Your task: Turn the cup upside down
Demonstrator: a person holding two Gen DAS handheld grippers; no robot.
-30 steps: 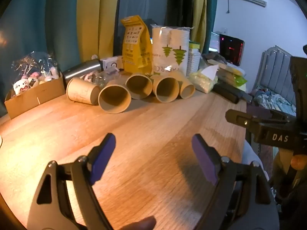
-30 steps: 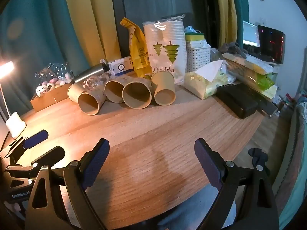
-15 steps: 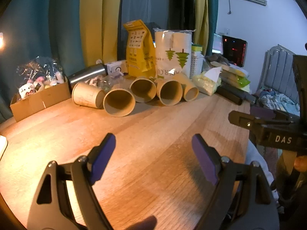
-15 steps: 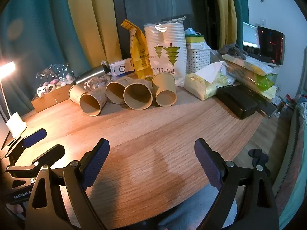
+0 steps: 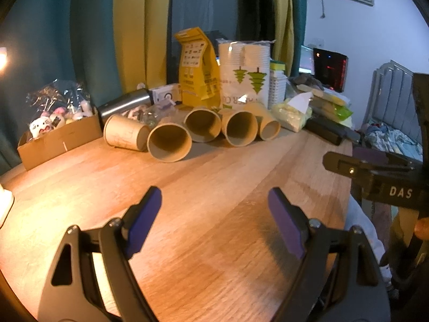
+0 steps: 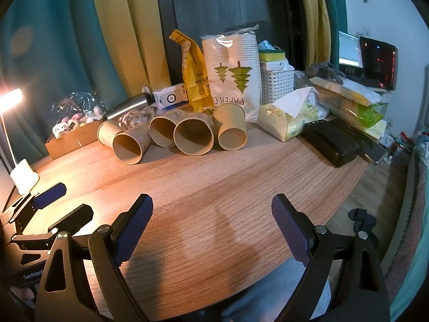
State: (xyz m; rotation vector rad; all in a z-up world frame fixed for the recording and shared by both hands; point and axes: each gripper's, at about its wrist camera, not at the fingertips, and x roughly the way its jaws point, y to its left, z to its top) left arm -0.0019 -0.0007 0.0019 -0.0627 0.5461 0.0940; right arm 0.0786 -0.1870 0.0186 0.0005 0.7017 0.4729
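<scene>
Several brown paper cups lie on their sides in a row at the far side of the wooden table (image 5: 214, 214), mouths mostly toward me: one (image 5: 169, 142) in front at the left, another (image 5: 238, 132) right of centre. In the right wrist view the same row shows, with a cup (image 6: 193, 136) in the middle and one (image 6: 232, 131) at the right. My left gripper (image 5: 214, 220) is open and empty, well short of the cups. My right gripper (image 6: 211, 228) is open and empty over the table's near part. The left gripper (image 6: 48, 204) also shows at the right wrist view's left edge.
Behind the cups stand a bag of white paper cups (image 6: 232, 75), a yellow pouch (image 5: 197, 67), a steel flask (image 5: 126, 104) and a white basket (image 6: 276, 83). A cardboard box of toys (image 5: 61, 134) is at the left, a tissue pack (image 6: 289, 118) and black case (image 6: 332, 142) at the right.
The left wrist view has shifted slightly, so the cups sit a little farther right and lower. The right gripper has barely moved. Both stay open.
</scene>
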